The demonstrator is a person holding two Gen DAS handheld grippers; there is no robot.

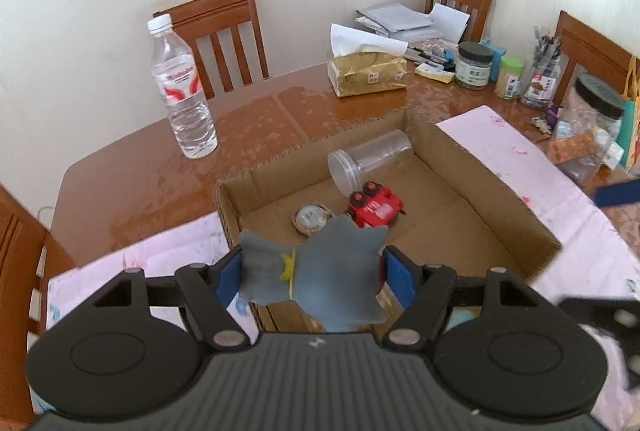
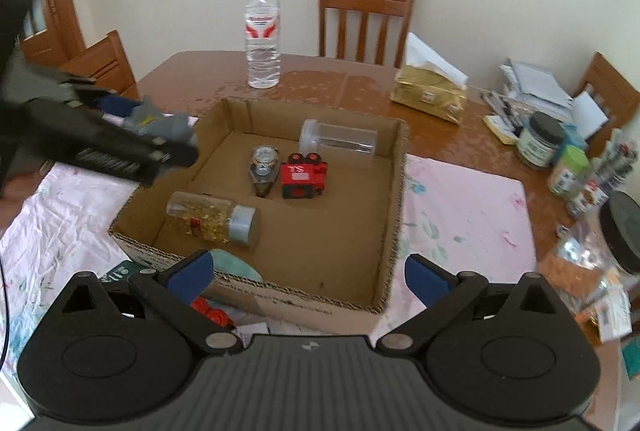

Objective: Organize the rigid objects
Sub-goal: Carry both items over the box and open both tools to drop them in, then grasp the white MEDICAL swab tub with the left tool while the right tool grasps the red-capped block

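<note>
Left gripper [image 1: 312,275] is clamped on a grey figure [image 1: 316,271] with a yellow band, blue pads pressing both sides, held over the near-left wall of the cardboard box [image 1: 492,167]; from the right wrist view the same gripper [image 2: 160,135] comes in blurred from the left, above the box's left edge [image 2: 394,215]. Right gripper [image 2: 308,271] has its jaws spread wide with nothing between the pads, sitting just in front of the box's near wall. Box sits on a pink floral cloth [image 2: 460,207] on a brown wooden table [image 1: 248,127]. Inside the box: a small clear jar [image 2: 212,219] with a grey cap and gold bits, lying on its side near the front-left; behind it a red toy vehicle [image 2: 302,179] with a round metal-faced object [image 2: 264,163] just beside it on its left; at the back, an empty clear plastic jar [image 2: 340,139] on its side against the far wall. Outside the near wall, partly hidden by the right gripper: something red [image 2: 212,313] and a pale green item [image 2: 236,263], can't tell what. Beyond the box: water bottle [image 2: 262,31] upright, gold tissue pack [image 2: 432,95], jars and a stack of papers along the right side, wooden chairs [image 2: 366,19] against the wall.
</note>
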